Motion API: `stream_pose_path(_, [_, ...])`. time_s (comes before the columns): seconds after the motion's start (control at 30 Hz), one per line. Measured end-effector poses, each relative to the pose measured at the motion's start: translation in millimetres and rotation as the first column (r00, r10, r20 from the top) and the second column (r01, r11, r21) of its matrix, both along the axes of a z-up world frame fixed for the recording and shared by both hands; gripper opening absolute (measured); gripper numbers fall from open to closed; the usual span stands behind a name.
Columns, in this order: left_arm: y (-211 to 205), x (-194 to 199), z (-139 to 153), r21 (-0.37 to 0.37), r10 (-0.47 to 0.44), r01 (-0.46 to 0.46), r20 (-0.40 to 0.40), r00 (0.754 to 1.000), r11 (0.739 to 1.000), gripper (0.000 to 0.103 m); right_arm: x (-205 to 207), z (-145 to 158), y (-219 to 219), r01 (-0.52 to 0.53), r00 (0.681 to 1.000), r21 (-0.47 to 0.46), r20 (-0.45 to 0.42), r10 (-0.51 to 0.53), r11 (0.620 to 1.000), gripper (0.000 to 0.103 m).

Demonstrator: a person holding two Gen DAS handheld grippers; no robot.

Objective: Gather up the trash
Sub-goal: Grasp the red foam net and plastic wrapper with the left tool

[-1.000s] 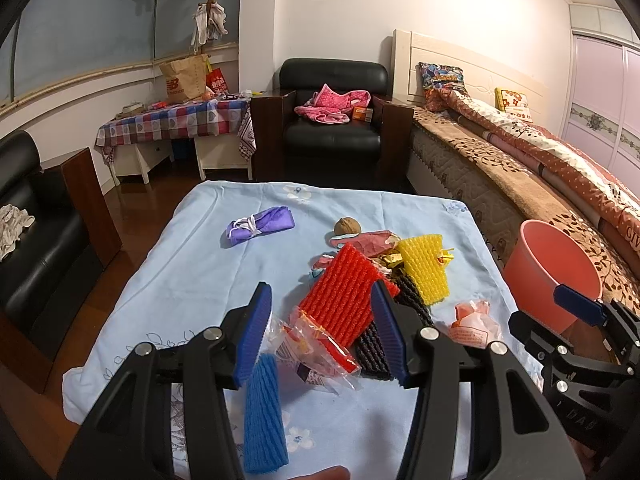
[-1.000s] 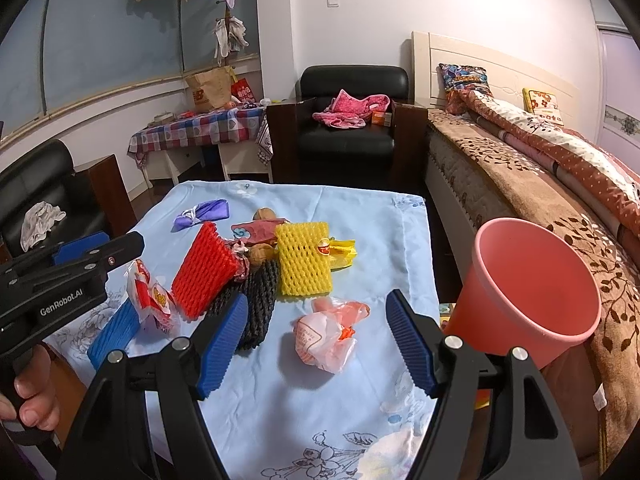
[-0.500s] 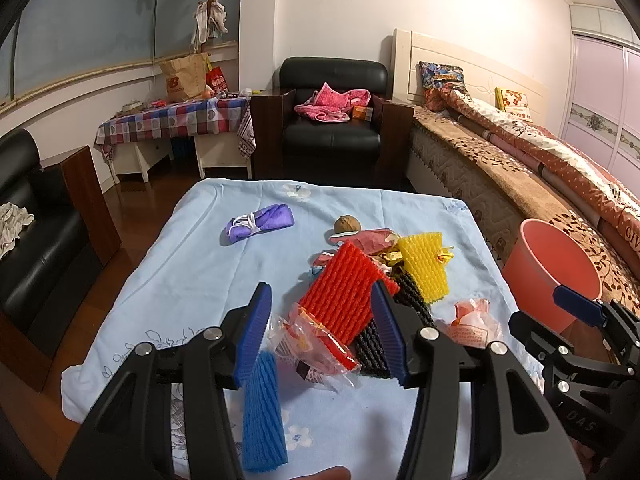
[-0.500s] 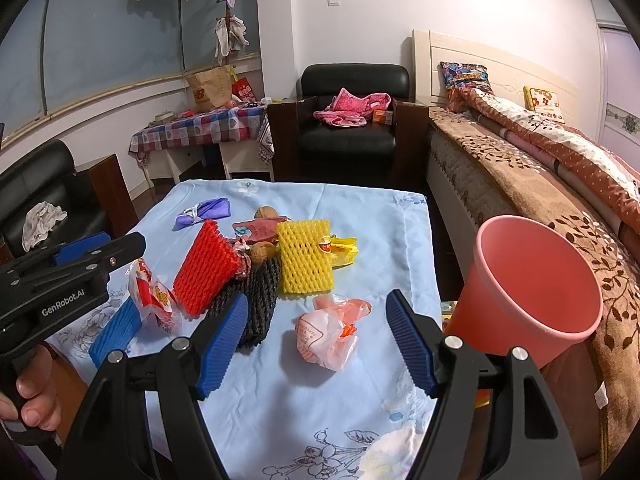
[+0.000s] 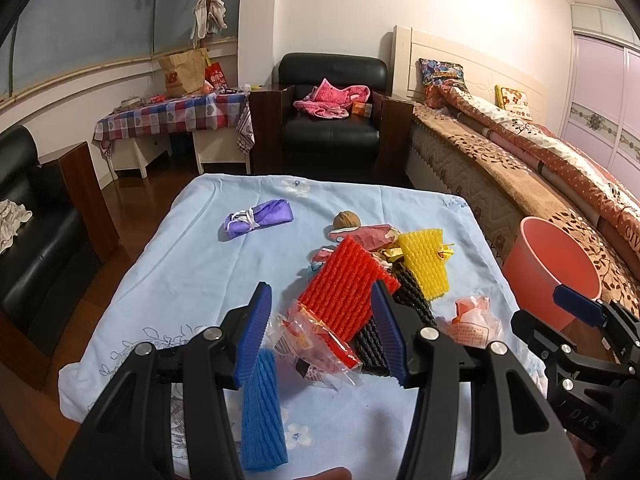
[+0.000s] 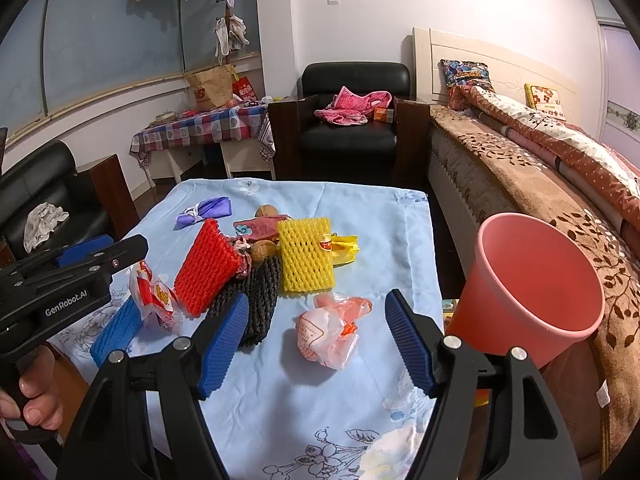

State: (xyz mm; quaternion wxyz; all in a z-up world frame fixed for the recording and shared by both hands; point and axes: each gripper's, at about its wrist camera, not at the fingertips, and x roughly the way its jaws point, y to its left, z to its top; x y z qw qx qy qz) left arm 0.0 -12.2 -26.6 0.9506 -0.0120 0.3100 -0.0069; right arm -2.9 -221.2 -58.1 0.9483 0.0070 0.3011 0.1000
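Trash lies on a table with a light blue cloth (image 5: 192, 264): a red foam net (image 5: 344, 292), a yellow foam net (image 5: 426, 264), a black foam net (image 6: 256, 300), a blue foam net (image 5: 262, 412), a clear snack wrapper (image 5: 316, 344), a crumpled orange-white wrapper (image 6: 328, 330), a purple bundle (image 5: 258, 220) and walnuts (image 5: 346, 220). My left gripper (image 5: 320, 336) is open above the snack wrapper. My right gripper (image 6: 316, 342) is open around the orange-white wrapper, above it. A pink bin (image 6: 532, 292) stands to the right of the table.
A bed (image 5: 540, 168) runs along the right side behind the bin. A black armchair (image 5: 332, 120) stands beyond the table's far edge. A black sofa (image 5: 28, 240) and a wooden side table (image 5: 84, 188) are on the left.
Both grippers have barely moved; the views have shifted only slightly. Both stay open and no trash has moved.
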Motion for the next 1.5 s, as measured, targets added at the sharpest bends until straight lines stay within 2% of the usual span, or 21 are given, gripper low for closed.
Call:
stream_pose_path(0.27, [-7,-5,-7,-0.001,-0.036,0.036,-0.003,0.999,0.999,0.052,-3,-3,2,-0.005,1.0,0.006,-0.017,0.006,1.0,0.068])
stream_pose_path(0.57, [28,-10,1,-0.018,-0.056,0.056,-0.015,0.998,0.998,0.052,-2,-5,-5,-0.023,0.998,0.02,-0.058,0.024,1.0,0.065])
stream_pose_path(0.73, [45,-17,-3,-0.036,-0.091,0.089,-0.065,0.994,0.995,0.052,2,-7,-7,-0.039,0.996,0.031,-0.075,0.041,0.999,0.064])
stream_pose_path(0.9, [47,-30,-17,-0.022,-0.126,0.124,-0.122,0.984,0.992,0.052,3,-9,-6,-0.062,0.994,0.042,-0.085,0.066,0.997,0.063])
stream_pose_path(1.07, [42,-28,-10,-0.056,-0.157,0.151,-0.127,0.979,0.987,0.052,4,-10,-3,-0.099,0.99,0.066,-0.094,0.105,0.993,0.063])
stream_pose_path(1.13, [38,-21,-3,-0.124,-0.176,0.159,-0.138,0.975,0.98,0.052,3,-9,0,-0.11,0.989,0.056,-0.091,0.115,0.992,0.063])
stream_pose_path(1.2, [36,-14,0,-0.16,-0.17,0.145,-0.155,0.973,0.976,0.052,2,-9,0,-0.116,0.989,0.055,-0.089,0.12,0.992,0.063])
stream_pose_path(1.3, [36,1,-1,-0.182,-0.105,0.07,-0.194,0.975,0.981,0.052,4,-10,0,-0.119,0.988,0.06,-0.094,0.124,0.991,0.063])
stream_pose_path(1.4, [39,13,-6,-0.166,-0.029,-0.011,-0.234,0.972,0.986,0.052,5,-12,1,-0.125,0.986,0.062,-0.101,0.131,0.99,0.063])
stream_pose_path(1.5, [40,18,-12,-0.147,-0.016,-0.021,-0.249,0.968,0.989,0.052,6,-14,3,-0.139,0.984,0.059,-0.103,0.145,0.988,0.063])
